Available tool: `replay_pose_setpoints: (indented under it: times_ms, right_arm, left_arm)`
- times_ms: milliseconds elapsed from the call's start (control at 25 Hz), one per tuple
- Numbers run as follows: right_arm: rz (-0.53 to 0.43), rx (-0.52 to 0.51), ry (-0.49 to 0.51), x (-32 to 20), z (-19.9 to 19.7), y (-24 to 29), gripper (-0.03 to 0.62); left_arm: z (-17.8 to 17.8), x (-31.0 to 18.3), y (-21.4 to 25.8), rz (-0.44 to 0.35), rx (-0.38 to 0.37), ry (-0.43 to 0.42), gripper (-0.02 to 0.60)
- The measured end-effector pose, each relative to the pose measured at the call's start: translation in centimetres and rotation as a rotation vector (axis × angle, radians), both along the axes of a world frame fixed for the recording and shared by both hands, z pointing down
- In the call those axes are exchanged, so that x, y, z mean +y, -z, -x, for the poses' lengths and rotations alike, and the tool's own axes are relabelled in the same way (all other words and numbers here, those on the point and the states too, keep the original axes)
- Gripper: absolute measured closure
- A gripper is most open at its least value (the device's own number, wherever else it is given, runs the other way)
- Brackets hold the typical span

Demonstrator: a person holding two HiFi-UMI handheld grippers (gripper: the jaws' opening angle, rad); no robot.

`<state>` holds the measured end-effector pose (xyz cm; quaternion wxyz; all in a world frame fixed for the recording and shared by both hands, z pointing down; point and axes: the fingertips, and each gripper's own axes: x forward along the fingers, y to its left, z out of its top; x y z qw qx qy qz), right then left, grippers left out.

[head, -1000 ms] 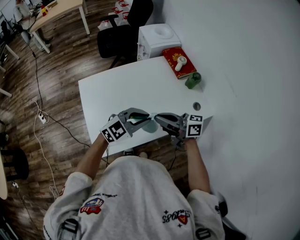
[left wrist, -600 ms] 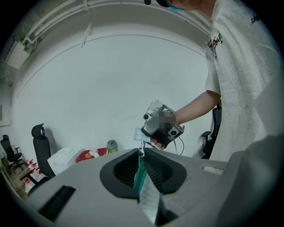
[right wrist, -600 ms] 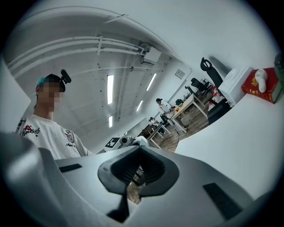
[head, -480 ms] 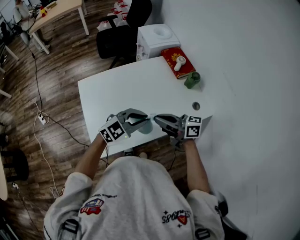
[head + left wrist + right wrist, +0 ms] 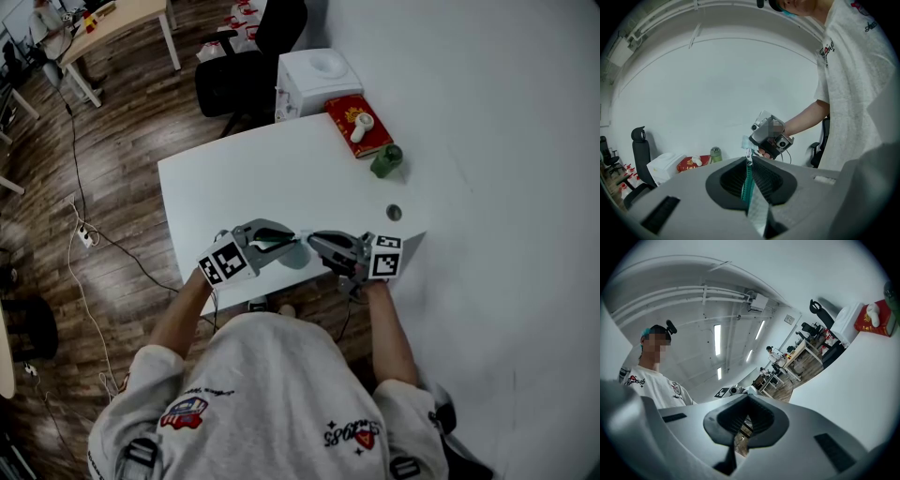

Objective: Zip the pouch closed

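Above the front edge of the white table, my two grippers point at each other with a small teal pouch stretched between them. The left gripper is shut on the pouch's edge. In the left gripper view the teal zipper tape runs straight between its jaws up to the silver slider. The right gripper is shut, and there its tips meet the slider's pull. In the right gripper view the closed jaws hide the pull.
At the table's far right lie a red box with a white object on it, a green jar and a small round hole. A white bin and a black chair stand behind. Cables cross the wooden floor on the left.
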<state>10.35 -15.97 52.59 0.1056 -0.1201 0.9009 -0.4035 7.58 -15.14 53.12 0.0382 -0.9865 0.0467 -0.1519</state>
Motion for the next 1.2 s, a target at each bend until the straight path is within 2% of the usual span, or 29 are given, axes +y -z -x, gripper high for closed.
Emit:
replay_pose_setpoints:
  times_ms: [320, 480, 640, 1000, 1200]
  right_arm:
    - [0.007, -0.015, 0.051, 0.6, 1.5, 1.0, 0.591]
    - [0.009, 0.007, 0.085, 1.1, 1.9, 0.7, 0.591]
    - [0.016, 0.024, 0.109, 1.5, 2.1, 0.5, 0.591]
    - [0.022, 0.07, 0.125, 1.4, 1.8, -0.4, 0.591]
    - [0.016, 0.084, 0.109, 1.2, 1.9, -0.5, 0.591]
  left_arm:
    - [0.3, 0.8, 0.1, 0.061, -0.001, -0.039, 0.545]
    - [0.7, 1.6, -0.2, 0.1, -0.02, -0.089, 0.544]
    - [0.7, 2.2, -0.5, 0.132, -0.039, -0.132, 0.512]
    - [1.0, 1.8, -1.0, 0.163, -0.044, -0.135, 0.537]
    - [1.1, 1.4, -1.1, 0.135, -0.047, -0.108, 0.542]
